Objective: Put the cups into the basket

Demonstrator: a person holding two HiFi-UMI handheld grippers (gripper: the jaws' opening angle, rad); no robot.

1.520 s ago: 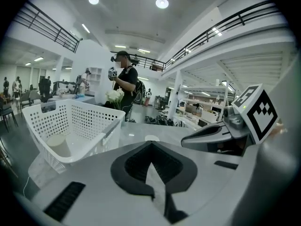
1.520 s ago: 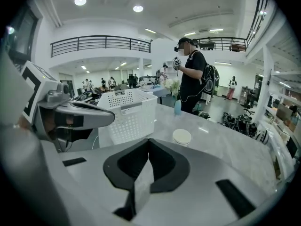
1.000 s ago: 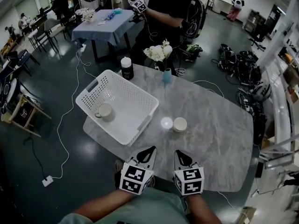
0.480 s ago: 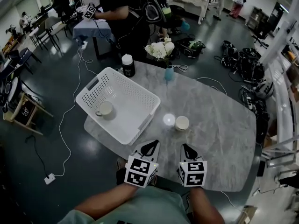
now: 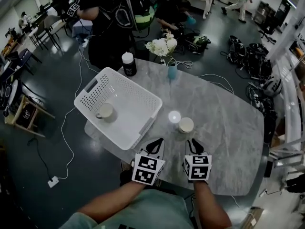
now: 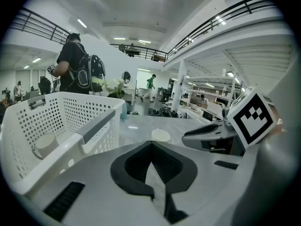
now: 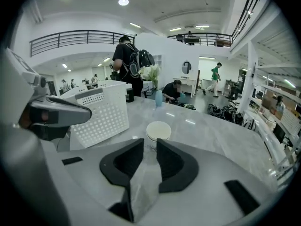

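Currently the right gripper [image 7: 146, 147] has its jaws a narrow slit apart. They have just been opening, and nothing is between them. The left gripper [image 6: 150, 146] has its jaws closed tip to tip and is empty. The near edge of the table [image 5: 228, 132] runs beneath both grippers.

Directly ahead of the right gripper, near its tips but apart from them, one cup [image 7: 158, 131] stands upright. Open marble surface extends ahead and to the right of it.

Just left of the left gripper rises the perforated wall of the white basket [image 6: 80, 121]. Its far-left corner overhangs the table edge, and a second cup [image 5: 106, 110] stands inside.

Far ahead, near the far edge, stand a vase of flowers [image 5: 170, 70] and a dark jar [image 5: 128, 64]. Beyond them a person [image 5: 114, 13] stands on the dark floor [image 5: 47, 142].
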